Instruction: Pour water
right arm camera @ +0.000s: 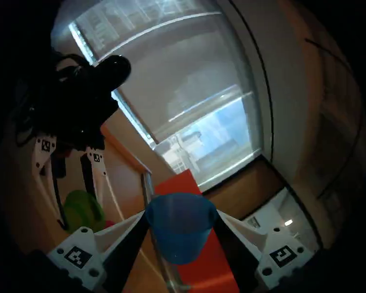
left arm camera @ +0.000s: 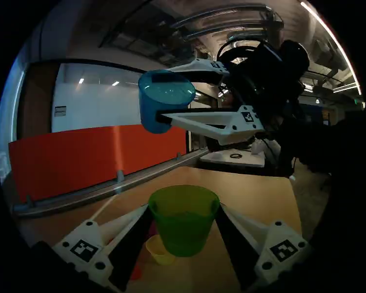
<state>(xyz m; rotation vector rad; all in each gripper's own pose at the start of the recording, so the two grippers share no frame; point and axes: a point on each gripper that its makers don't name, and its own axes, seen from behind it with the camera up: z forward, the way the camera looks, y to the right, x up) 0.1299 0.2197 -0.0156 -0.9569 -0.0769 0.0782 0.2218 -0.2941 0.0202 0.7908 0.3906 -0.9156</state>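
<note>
My left gripper [left arm camera: 184, 222] is shut on a green cup [left arm camera: 184, 217], held upright above a wooden table [left arm camera: 261, 190]. Higher up and farther off, my right gripper [left arm camera: 166, 103] holds a blue cup [left arm camera: 162, 100] tipped on its side, its mouth facing up and right. In the right gripper view, the right gripper [right arm camera: 181, 229] is shut on the blue cup [right arm camera: 180, 232], and the view is rolled sideways. There the left gripper [right arm camera: 75, 188] stands at the left with the green cup [right arm camera: 83, 211] between its fingers. I see no water stream.
A small yellow cup [left arm camera: 159, 250] and something pink [left arm camera: 152, 228] lie on the table under the green cup. An orange partition [left arm camera: 85, 156] with a rail runs along the table's far left edge. A white desk [left arm camera: 236, 157] stands behind. Large windows [right arm camera: 202, 136] show in the right gripper view.
</note>
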